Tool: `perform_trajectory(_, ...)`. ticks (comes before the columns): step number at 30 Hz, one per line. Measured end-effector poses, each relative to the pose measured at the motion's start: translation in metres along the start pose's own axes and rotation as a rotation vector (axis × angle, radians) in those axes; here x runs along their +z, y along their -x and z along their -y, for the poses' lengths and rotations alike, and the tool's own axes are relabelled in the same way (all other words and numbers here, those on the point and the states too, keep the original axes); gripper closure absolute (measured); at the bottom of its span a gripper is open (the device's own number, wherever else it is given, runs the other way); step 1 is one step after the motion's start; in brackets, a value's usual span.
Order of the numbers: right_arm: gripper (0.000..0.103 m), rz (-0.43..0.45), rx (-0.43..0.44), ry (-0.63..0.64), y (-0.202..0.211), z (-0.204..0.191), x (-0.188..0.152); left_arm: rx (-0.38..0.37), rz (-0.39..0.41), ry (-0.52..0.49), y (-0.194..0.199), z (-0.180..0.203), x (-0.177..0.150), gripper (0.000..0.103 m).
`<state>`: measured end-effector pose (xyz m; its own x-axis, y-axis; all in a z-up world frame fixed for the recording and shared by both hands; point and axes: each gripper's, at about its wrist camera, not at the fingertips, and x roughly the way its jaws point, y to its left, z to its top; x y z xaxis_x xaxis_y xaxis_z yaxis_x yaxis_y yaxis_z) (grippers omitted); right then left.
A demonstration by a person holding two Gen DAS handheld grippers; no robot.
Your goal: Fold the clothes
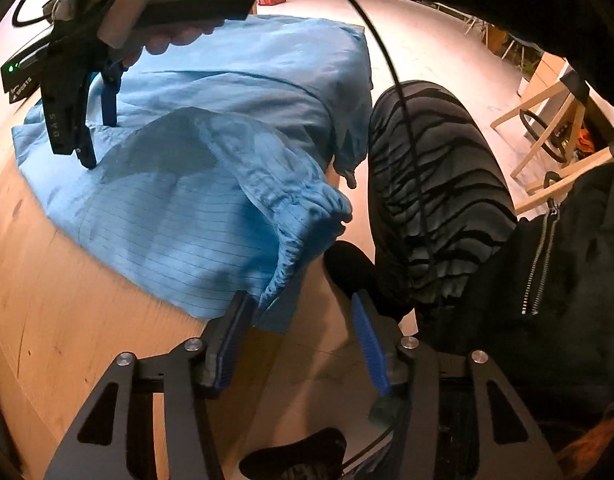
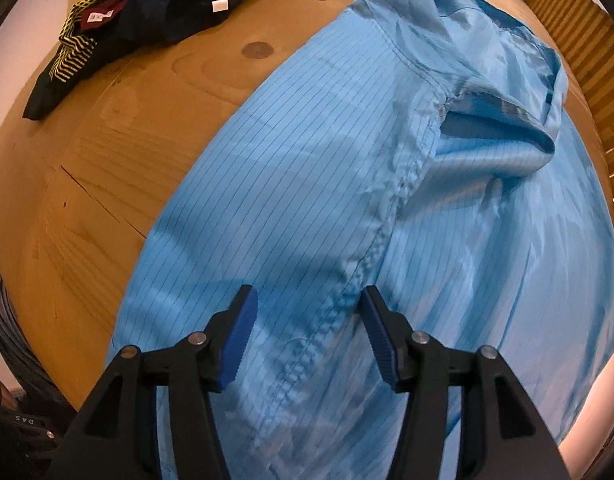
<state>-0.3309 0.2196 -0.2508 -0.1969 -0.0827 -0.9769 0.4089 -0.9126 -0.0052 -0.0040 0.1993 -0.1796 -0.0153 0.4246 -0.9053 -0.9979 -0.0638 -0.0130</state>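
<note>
Light-blue pinstriped zip jacket (image 2: 307,184) spread on the round wooden table (image 2: 107,152). Its gathered cuff (image 1: 315,208) at the table edge is shown only by the left wrist view; dark folded clothes (image 2: 155,8) only by the right. Left gripper (image 1: 303,340) and right gripper (image 2: 307,320) are held spread above the fabric, nothing pinched.

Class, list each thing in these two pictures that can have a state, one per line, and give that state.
Light blue pinstriped jacket: spread on the wooden table, one elastic-cuffed sleeve lying across it.
Left gripper: open, nothing held, near the jacket's edge.
Right gripper: open, above the zip seam.
Dark clothes with yellow stripes: heaped, unfolded.
</note>
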Motion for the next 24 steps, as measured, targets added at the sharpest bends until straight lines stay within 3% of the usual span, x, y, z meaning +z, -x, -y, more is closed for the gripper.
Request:
perform_trajectory(11,0.049,0.030,-0.001,-0.013,-0.018,0.001,0.007,-0.037,-0.045,-0.020,-0.004,-0.010,0.002,0.094)
perform_trajectory(17,0.049,0.036,0.000,-0.012,-0.028,0.002,0.013,-0.048,-0.051,-0.027,-0.002,-0.004,0.000,0.098)
perform_trajectory(19,0.048,0.038,0.001,-0.013,-0.031,0.002,0.016,-0.098,-0.041,-0.003,0.003,-0.004,0.000,0.098)
perform_trajectory(21,0.047,0.041,0.004,-0.012,-0.035,0.002,0.019,-0.220,0.018,0.052,0.017,-0.004,0.007,0.103)
perform_trajectory(23,0.047,0.045,0.005,-0.011,-0.038,0.003,0.021,-0.378,0.135,0.125,0.042,-0.005,0.018,0.103)
perform_trajectory(24,0.047,0.047,0.007,-0.011,-0.039,0.004,0.022,-0.391,0.187,0.133,0.055,-0.004,0.022,0.103)
